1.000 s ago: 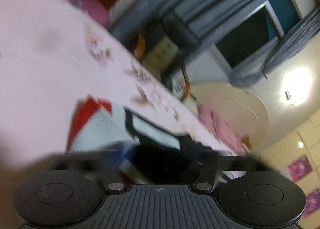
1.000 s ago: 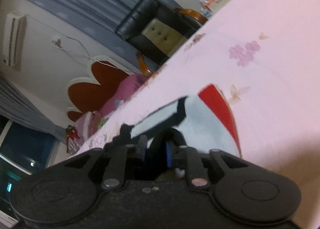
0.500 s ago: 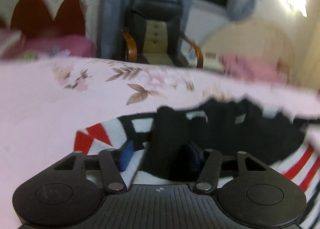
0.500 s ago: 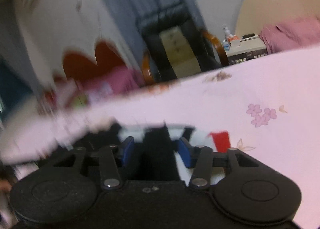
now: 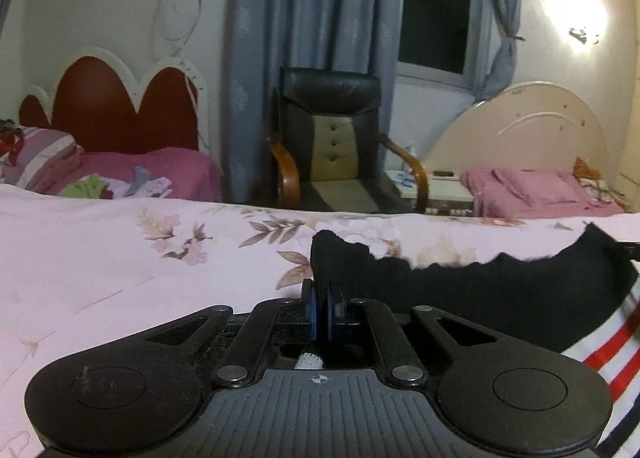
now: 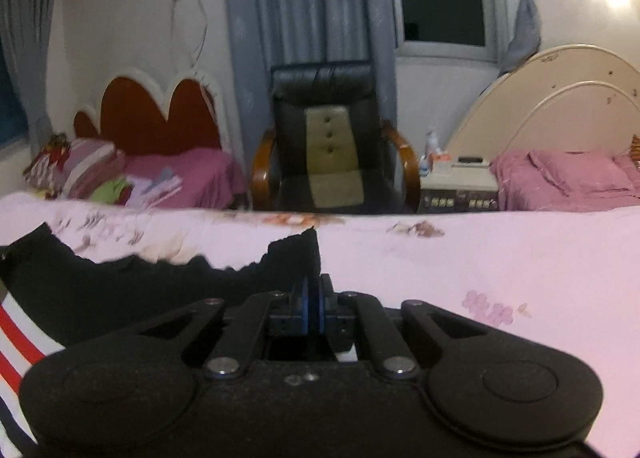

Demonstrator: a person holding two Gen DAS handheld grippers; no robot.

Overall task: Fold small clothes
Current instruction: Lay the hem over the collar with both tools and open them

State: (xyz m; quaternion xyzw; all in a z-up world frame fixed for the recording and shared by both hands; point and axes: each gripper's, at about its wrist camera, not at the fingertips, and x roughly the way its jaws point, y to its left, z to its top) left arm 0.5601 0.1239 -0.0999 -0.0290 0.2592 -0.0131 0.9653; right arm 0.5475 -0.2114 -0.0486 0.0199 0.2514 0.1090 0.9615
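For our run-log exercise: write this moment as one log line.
left gripper: shut on garment | right gripper: shut on garment | garment: black band stretched between both, above pink floral sheet | stage: corners pinched

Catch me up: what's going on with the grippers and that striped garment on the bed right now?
Both grippers have just closed on the black edge of the striped garment, one at each end. The left gripper pinches one corner, the right gripper the other, and the edge hangs slack between them above the pink floral bedsheet. The red, white and dark striped part trails below. No fold is made yet.
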